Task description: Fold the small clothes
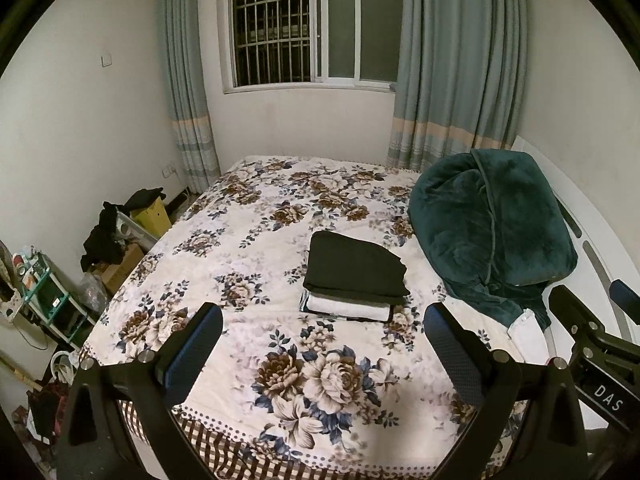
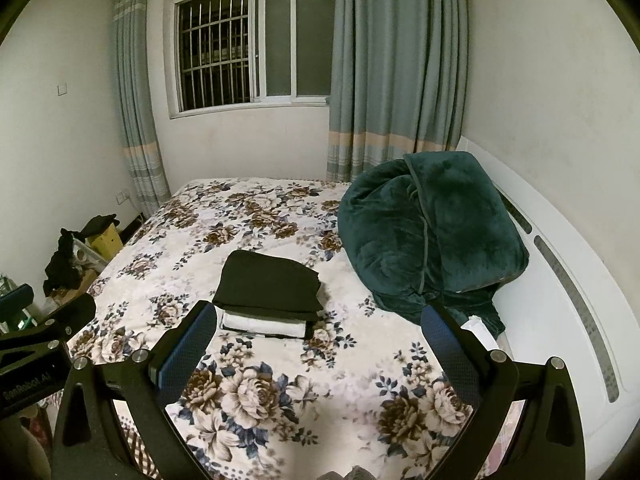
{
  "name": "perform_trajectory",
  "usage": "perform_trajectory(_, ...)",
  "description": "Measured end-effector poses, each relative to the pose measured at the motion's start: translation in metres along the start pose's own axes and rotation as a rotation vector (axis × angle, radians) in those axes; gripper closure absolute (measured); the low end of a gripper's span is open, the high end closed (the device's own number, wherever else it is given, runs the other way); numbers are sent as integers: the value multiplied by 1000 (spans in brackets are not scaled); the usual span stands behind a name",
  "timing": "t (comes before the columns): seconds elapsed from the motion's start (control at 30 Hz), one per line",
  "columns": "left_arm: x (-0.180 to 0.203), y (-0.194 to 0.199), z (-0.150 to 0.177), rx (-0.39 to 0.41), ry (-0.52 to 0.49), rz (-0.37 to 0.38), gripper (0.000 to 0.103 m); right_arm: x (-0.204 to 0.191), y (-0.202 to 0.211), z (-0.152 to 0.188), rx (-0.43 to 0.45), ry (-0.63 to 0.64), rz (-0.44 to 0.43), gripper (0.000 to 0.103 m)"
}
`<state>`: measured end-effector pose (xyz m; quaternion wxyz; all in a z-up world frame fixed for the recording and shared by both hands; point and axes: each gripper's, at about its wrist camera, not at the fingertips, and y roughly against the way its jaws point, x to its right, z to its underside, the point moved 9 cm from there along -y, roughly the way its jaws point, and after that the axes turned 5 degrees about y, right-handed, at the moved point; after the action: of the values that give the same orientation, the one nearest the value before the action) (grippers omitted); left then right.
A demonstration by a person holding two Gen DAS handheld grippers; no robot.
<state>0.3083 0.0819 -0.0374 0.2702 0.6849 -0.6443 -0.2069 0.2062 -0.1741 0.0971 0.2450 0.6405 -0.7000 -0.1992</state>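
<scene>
Stack: folded clothes (image 1: 354, 280) sit in a neat pile near the middle of the bed, a dark garment (image 1: 352, 266) on top, a white piece (image 1: 348, 307) under it showing along the front edge, something dark at the very bottom.
Stack from my right side: same pile (image 2: 270, 294), dark top layer square and flat, white layer peeking out in front, just ahead of my left-hand pad there.
My left gripper (image 1: 322, 340): fingers spread wide and empty, hovering over the floral cover in front of the pile, touching nothing.
My left fingers (image 1: 192, 352): blue textured pads, the pile sits between and beyond them.
My right gripper (image 2: 316, 340): also spread wide, nothing between the pads, held over the bed just short of the pile.
Both tools: side by side, each one's black frame pokes into the other's view, right gripper (image 1: 592, 320) at the edge of the left view.
Bedspread (image 1: 280, 208): white with brown and blue flowers, checked border at the near edge.
Green blanket (image 1: 488, 224): plush, bunched in a big heap to the right of the pile, close but apart.
Headboard (image 2: 568, 264): white, curved, behind the blanket.
Window (image 1: 312, 24): barred, dark outside, grey-blue curtains (image 1: 452, 60) either side.
Floor, left of bed: boxes (image 1: 120, 264), dark clothes, a small shelf of clutter.
</scene>
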Motion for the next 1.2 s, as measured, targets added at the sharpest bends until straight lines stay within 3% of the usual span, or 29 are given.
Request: perform_trajectory(1.2, -5, 2, -4, 6, -5, -5, 0, -9, -2, 2, -3, 8, -12, 0)
